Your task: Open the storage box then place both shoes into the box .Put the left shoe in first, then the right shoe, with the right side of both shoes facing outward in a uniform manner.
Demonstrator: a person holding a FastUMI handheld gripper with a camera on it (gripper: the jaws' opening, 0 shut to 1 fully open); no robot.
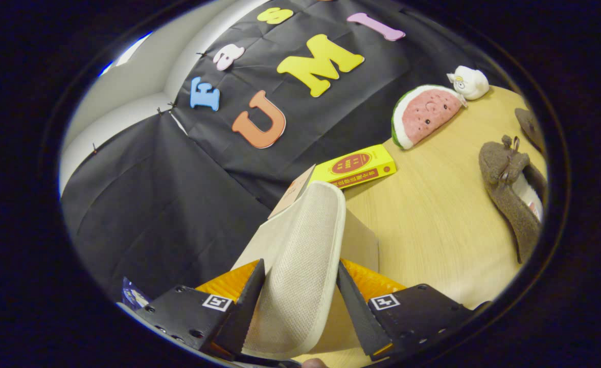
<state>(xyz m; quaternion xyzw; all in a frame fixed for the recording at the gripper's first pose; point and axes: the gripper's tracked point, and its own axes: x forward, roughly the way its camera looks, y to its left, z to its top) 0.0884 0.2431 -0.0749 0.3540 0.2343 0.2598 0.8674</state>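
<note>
My gripper (300,266) is shut on a shoe (300,255), with both fingers pressing its sides. The shoe's pale woven sole faces me and its toe points up and away, tilted over the table. Right behind it stands the tan storage box (363,239), mostly hidden by the sole. A flap of the box (291,193) sticks up on the far side. The second shoe (507,199), brown and fuzzy with a small bow, lies on the wooden table (433,230) well off to the right of the fingers, its opening turned to the right.
A flat yellow carton (359,166) lies just beyond the box. Farther back sit a watermelon-slice plush (425,115) and a small white plush (469,82). Another brown object (530,125) lies behind the second shoe. Black cloth hangs to the left of the table.
</note>
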